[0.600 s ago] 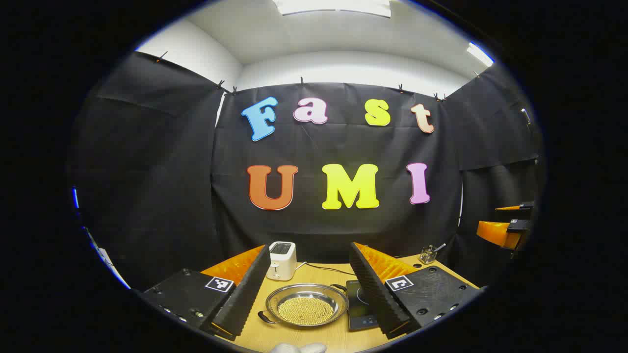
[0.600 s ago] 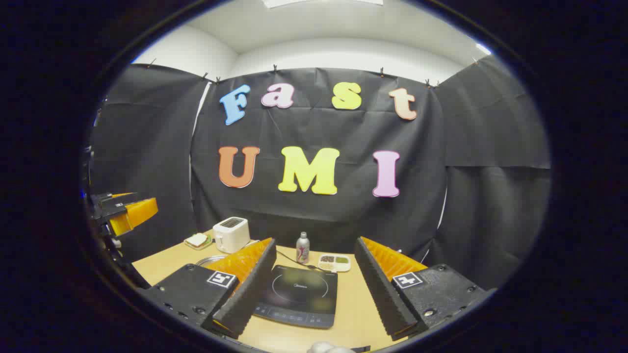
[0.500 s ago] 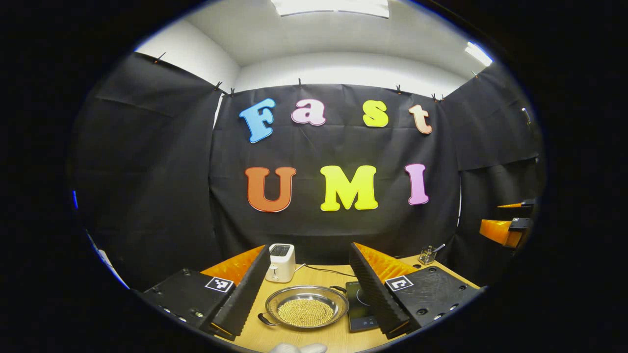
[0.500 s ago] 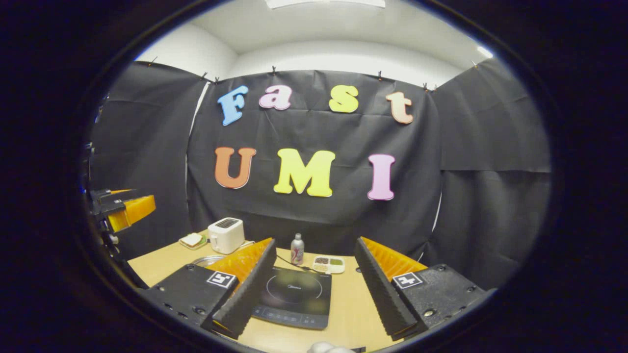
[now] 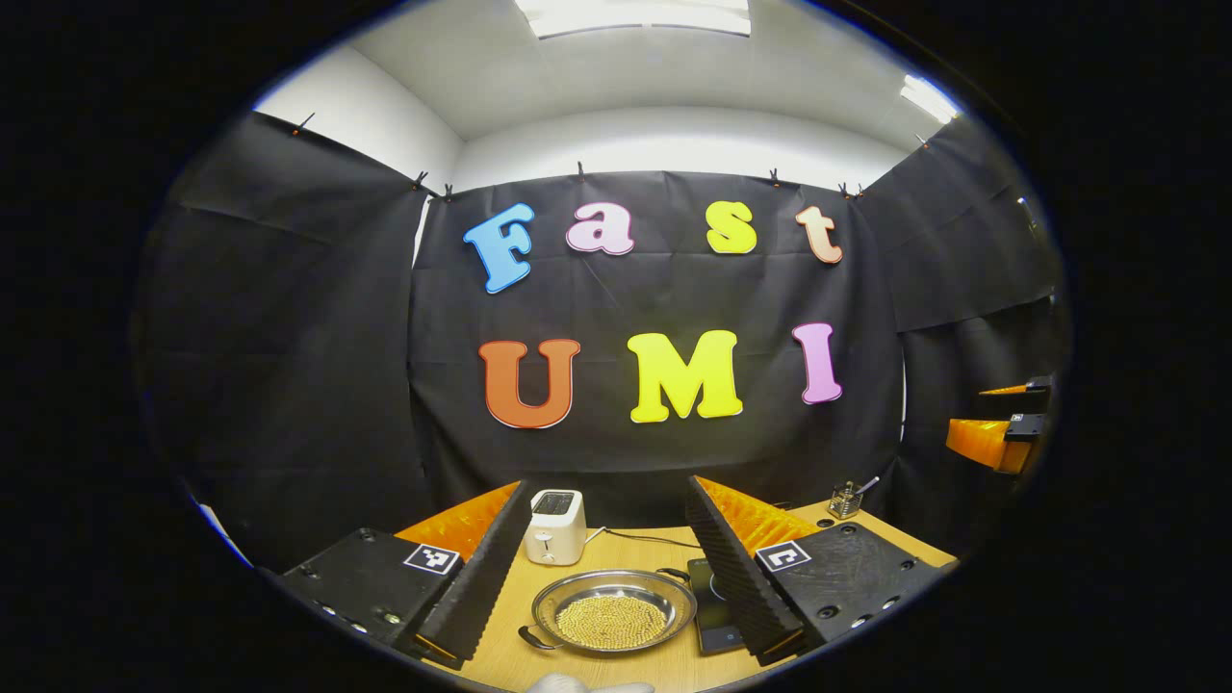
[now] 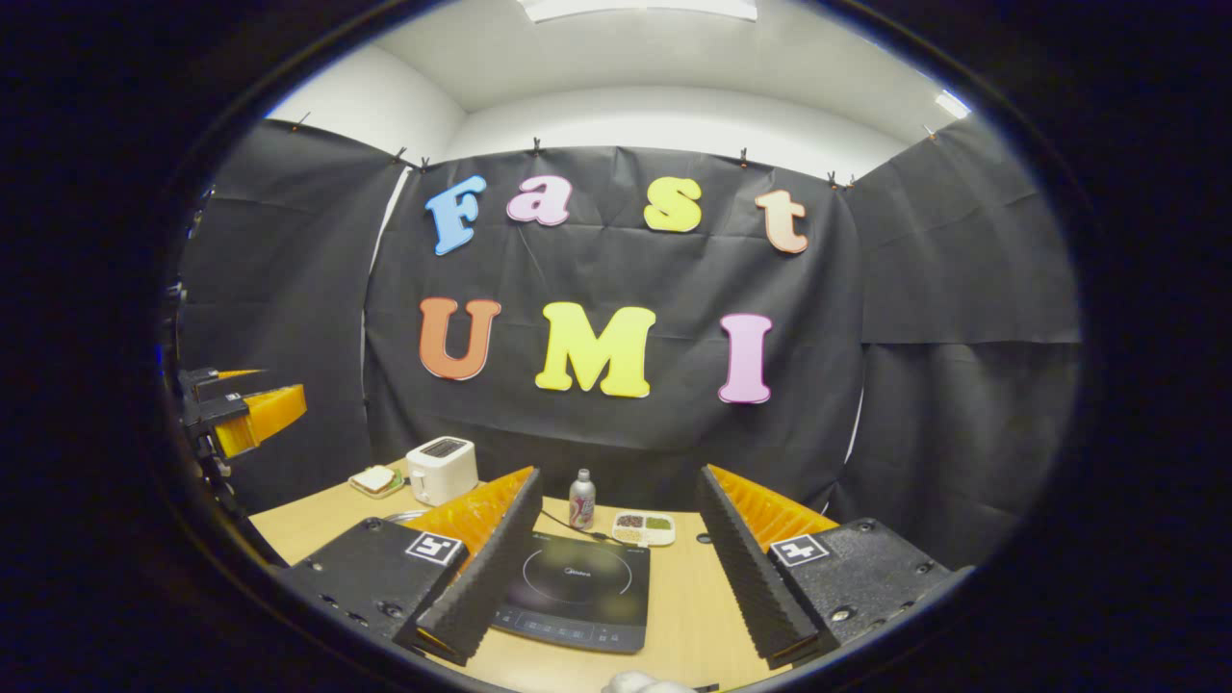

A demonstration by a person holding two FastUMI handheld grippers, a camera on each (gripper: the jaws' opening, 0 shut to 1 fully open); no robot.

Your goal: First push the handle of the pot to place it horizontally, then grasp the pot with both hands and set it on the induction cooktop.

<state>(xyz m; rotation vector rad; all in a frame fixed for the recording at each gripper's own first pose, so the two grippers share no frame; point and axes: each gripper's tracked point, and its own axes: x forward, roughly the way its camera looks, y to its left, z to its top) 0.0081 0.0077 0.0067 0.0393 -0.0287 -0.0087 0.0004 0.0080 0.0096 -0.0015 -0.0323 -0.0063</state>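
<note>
**Both hand-held grippers spread above the counter, pot untouched**

The counter [image 5: 500, 654] fills the bottom of both views. In the left gripper view the left hand-held gripper [image 5: 599, 587] has its jaws spread wide, holding and touching nothing; the pot [image 5: 613, 610], a shallow metal pan of small golden beads, sits on the counter at bottom centre between them, one handle toward its lower left. In the right gripper view the right hand-held gripper [image 6: 620, 568] is equally spread and empty, framing the induction cooktop [image 6: 572, 591] at bottom centre.

The right gripper view also shows a bottle [image 6: 581, 499], a divided snack tray [image 6: 644, 526] and a sandwich plate [image 6: 376, 479] behind the cooktop; the left gripper view shows a small holder with a utensil [image 5: 844, 500] at right. The toaster [image 5: 555, 526] appears in both.

Against the earlier frames, the pot now lies slightly right of and lower than where it was in the left gripper view, and the cooktop sits a little higher in the right gripper view; both grippers' spread is unchanged.
</note>
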